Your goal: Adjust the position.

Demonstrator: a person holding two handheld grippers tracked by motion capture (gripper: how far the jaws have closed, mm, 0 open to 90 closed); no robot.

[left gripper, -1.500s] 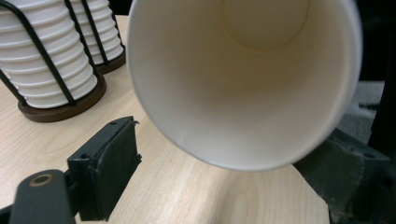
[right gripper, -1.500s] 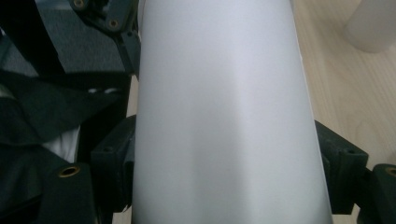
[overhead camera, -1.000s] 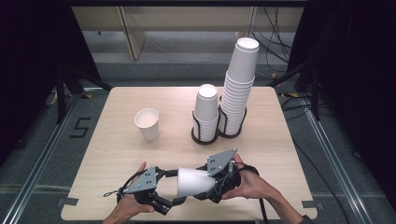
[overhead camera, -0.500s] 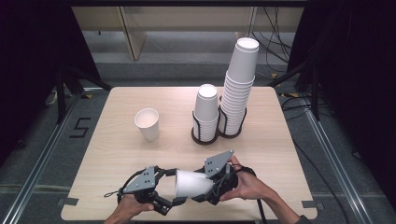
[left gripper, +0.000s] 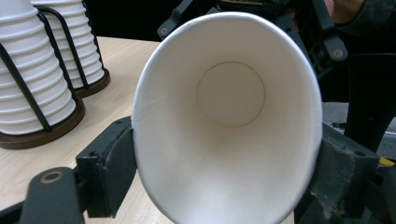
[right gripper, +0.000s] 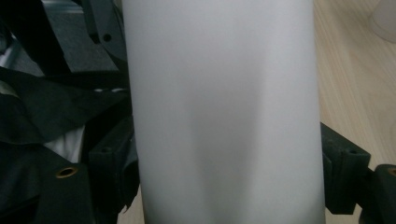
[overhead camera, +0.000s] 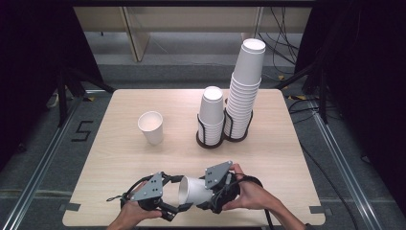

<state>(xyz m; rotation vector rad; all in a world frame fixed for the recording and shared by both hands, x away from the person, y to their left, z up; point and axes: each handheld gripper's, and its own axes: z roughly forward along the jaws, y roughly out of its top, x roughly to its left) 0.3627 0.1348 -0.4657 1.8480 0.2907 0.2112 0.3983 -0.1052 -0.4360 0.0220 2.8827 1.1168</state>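
A white paper cup (overhead camera: 194, 191) lies on its side just above the table's front edge, held between both grippers. My left gripper (overhead camera: 178, 197) has its jaws on either side of the open rim. In the left gripper view the cup (left gripper: 229, 121) faces me mouth first, and its rim is squeezed into an oval. These jaws have just been closing on it. My right gripper (overhead camera: 205, 197) comes from the right and is shut on the cup's body (right gripper: 224, 112), which stands between its two black jaws.
A single upright cup (overhead camera: 151, 127) stands left of centre on the wooden table (overhead camera: 287, 153). Behind it to the right are a short cup stack (overhead camera: 211, 115) and a tall cup stack (overhead camera: 244, 91), each in a black wire holder.
Both grippers and the cup have stayed almost in place near the front edge. The left jaws now sit tighter on the cup's rim.
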